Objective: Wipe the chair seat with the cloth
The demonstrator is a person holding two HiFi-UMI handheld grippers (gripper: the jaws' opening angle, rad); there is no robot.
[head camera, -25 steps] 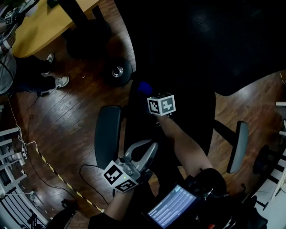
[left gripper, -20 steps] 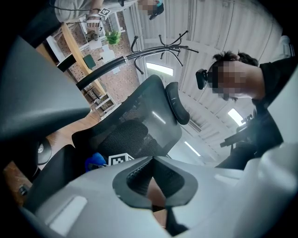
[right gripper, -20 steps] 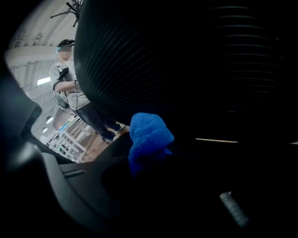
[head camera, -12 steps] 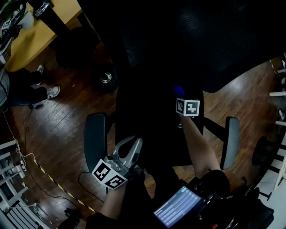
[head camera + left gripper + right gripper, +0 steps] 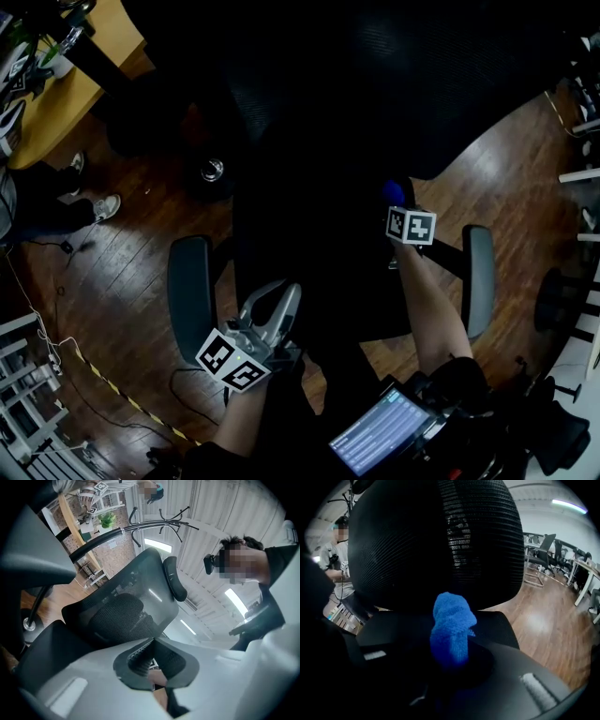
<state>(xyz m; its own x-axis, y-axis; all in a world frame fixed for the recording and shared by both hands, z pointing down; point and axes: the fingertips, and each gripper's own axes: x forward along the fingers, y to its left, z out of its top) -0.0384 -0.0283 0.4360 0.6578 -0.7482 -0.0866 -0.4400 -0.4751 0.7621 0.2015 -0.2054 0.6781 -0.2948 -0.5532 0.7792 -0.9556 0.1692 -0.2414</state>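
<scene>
At the chair seat's (image 5: pixel 319 258) right edge the right gripper (image 5: pixel 397 208) pinches a bunched blue cloth (image 5: pixel 452 625), while the left gripper (image 5: pixel 281 302) hangs, jaws together and empty, by the left armrest (image 5: pixel 190 281).

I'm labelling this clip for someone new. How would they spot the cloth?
Find the black mesh office chair on the wooden floor. Over its seat, the right gripper has its jaws shut on the cloth, a small bunched wad. It is the only bright blue thing among black and grey.
</scene>
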